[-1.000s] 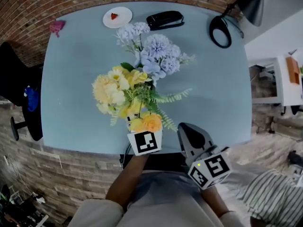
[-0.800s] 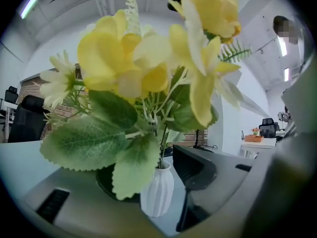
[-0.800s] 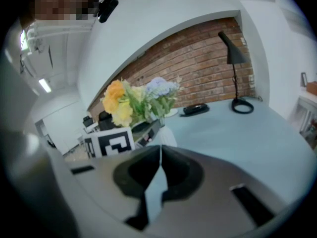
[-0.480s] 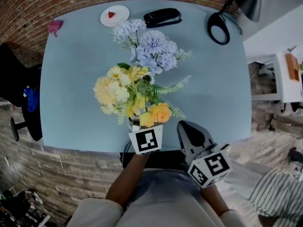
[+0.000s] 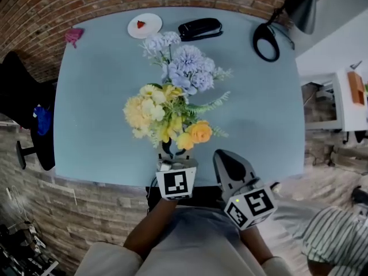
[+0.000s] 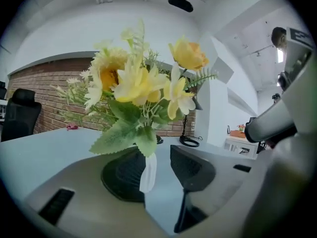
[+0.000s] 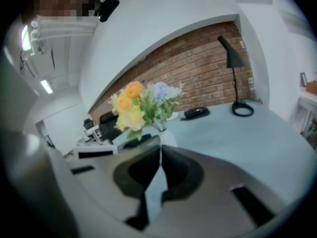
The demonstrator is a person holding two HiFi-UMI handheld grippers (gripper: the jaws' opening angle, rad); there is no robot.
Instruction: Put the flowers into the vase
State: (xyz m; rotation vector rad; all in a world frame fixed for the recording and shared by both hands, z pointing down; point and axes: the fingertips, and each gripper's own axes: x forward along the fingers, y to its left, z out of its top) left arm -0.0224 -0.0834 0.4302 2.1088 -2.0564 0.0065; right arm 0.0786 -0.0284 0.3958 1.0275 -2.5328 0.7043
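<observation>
Flowers: yellow and orange bunch [image 5: 164, 117] sat low in front, pale blue hydrangeas [image 5: 187, 68] rose taller behind, and all of it looked to be standing in the vase.
Vase: slim white one [image 6: 148, 172], near the front edge of the blue table [image 5: 259, 114], right between the left gripper's jaws.
Left gripper [image 6: 161, 165]: jaws were wide and had just been closing a bit. The vase was up against the left pad, with a gap on the other side.
Right gripper [image 7: 159, 150]: pinched tight, nothing in it, off to the vase's right.
Back of table: small plate [image 5: 144, 25], desk lamp [image 5: 276, 27].
</observation>
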